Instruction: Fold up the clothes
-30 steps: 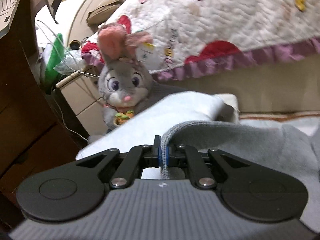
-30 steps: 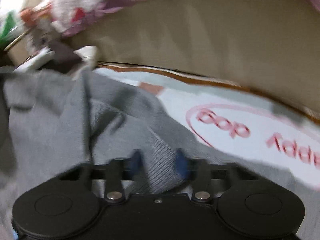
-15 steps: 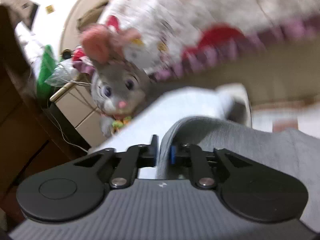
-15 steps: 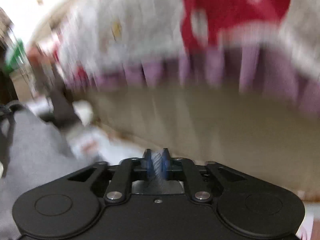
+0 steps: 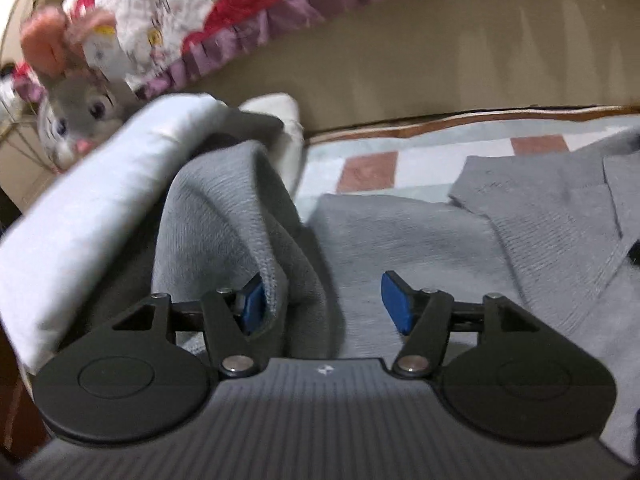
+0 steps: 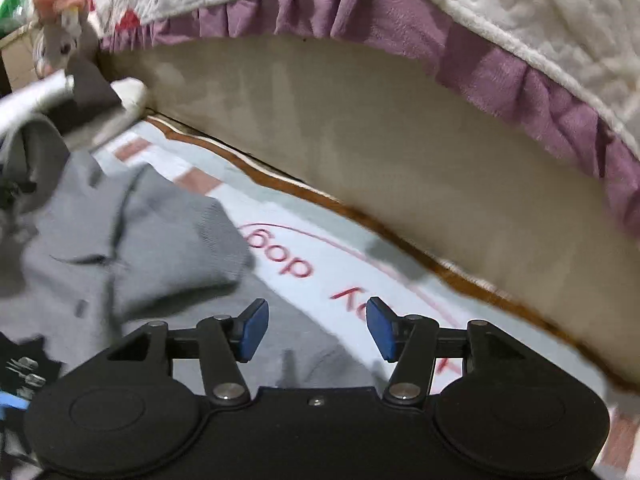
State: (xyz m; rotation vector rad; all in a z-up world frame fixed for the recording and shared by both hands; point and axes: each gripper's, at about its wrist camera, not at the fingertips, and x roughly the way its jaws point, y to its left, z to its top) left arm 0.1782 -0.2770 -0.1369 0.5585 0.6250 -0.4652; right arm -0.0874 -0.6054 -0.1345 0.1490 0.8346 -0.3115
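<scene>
A grey knit garment [image 5: 420,236] lies on a pale printed mat [image 5: 432,152]. My left gripper [image 5: 320,300] is open just above it; a raised fold of the grey knit [image 5: 224,208] drapes against its left blue pad [image 5: 252,304]. In the right wrist view the same garment [image 6: 132,240] lies at the left with a folded corner and collar. My right gripper [image 6: 316,328] is open and empty over the garment's edge and the mat [image 6: 360,264].
A beige bed side [image 6: 380,152] with a purple-frilled quilt [image 6: 480,52] runs along the far side. A grey plush rabbit [image 5: 76,112] and a folded white cloth [image 5: 100,184] sit at the left. Dark items [image 6: 24,364] lie at the lower left.
Both grippers were shut on the grey garment's edge and have opened. The garment has dropped onto the mat, and both cameras now look down at it.
</scene>
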